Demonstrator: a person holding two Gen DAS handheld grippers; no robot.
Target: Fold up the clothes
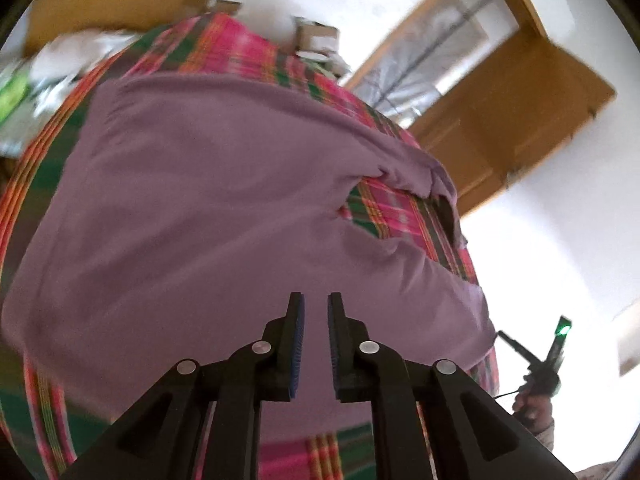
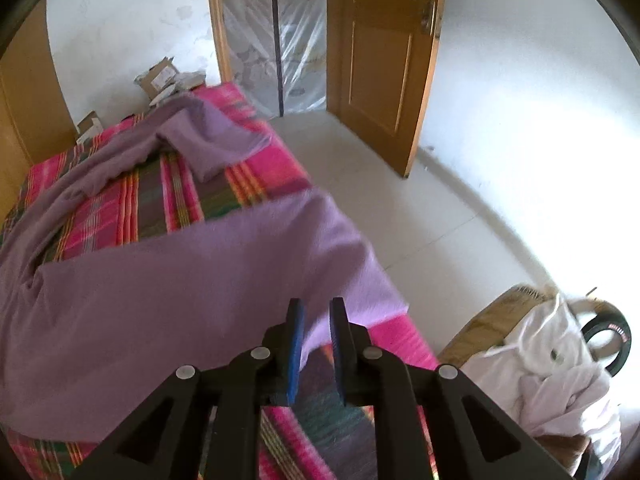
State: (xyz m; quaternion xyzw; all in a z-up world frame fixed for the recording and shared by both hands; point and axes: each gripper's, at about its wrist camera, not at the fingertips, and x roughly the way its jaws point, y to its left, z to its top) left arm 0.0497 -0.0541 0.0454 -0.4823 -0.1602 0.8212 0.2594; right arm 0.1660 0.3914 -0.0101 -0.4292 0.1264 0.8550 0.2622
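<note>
Left gripper (image 1: 316, 308) and right gripper (image 2: 317, 312) each hover with a narrow gap between their blue pads, gripping nothing. Below them, the purple garment (image 1: 208, 200) lies spread across the plaid bed cover (image 2: 168, 196). Beyond the bed stands an open wooden door (image 2: 380, 60).

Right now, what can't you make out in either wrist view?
- Purple garment: its type; near edge hidden behind left gripper, left wrist view.
- Items beyond the plaid bedcover: motion-blurred there.
- White cloth pile: contents unclear, cut off by frame edge, right wrist view.
- Right gripper: fingers apart, empty.
</note>
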